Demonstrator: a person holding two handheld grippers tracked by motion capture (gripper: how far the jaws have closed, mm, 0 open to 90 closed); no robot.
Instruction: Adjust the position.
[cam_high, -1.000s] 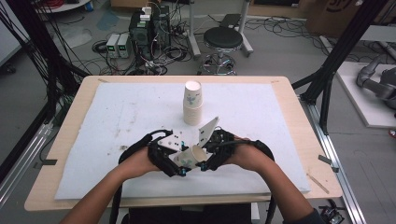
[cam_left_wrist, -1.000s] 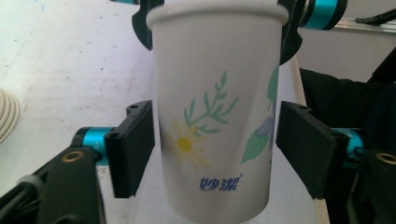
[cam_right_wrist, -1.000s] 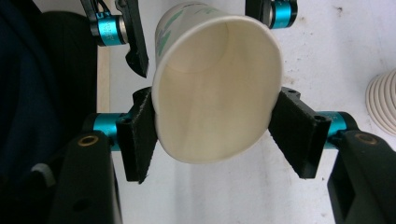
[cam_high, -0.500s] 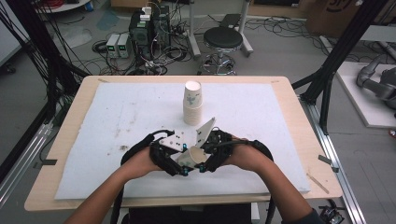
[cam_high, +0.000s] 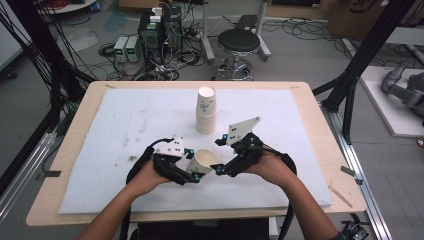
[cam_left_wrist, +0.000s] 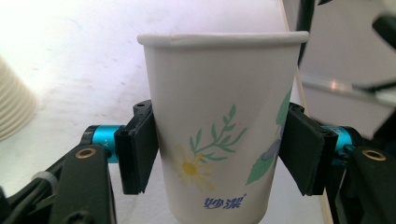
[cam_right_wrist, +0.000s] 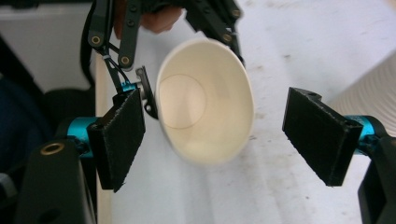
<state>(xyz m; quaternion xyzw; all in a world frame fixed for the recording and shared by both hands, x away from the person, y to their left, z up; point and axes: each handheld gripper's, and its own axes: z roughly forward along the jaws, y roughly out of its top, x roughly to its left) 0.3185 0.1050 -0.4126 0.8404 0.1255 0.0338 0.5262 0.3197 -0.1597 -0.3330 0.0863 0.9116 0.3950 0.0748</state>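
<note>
A white paper cup with a flower print (cam_left_wrist: 219, 140) is held on its side just above the white mat, and my left gripper (cam_left_wrist: 219, 154) is shut on it, both pads pressing its wall. In the high view the cup (cam_high: 204, 161) lies between the two hands, its mouth toward my right gripper (cam_high: 220, 167). My right gripper (cam_right_wrist: 219, 135) is open, and the cup's open mouth (cam_right_wrist: 203, 100) faces it without touching either pad. A stack of matching cups (cam_high: 206, 110) stands upright behind the hands.
The white mat (cam_high: 125, 120) covers most of the wooden table (cam_high: 330, 150). The cup stack is close by, at the left edge (cam_left_wrist: 14, 107) of the left gripper view and the right edge (cam_right_wrist: 369, 93) of the right gripper view. A stool (cam_high: 239, 42) and cables sit beyond the table.
The two grippers have drawn slightly apart, the right one shifting right and away. The cup stays in the left gripper and its mouth now shows between them.
</note>
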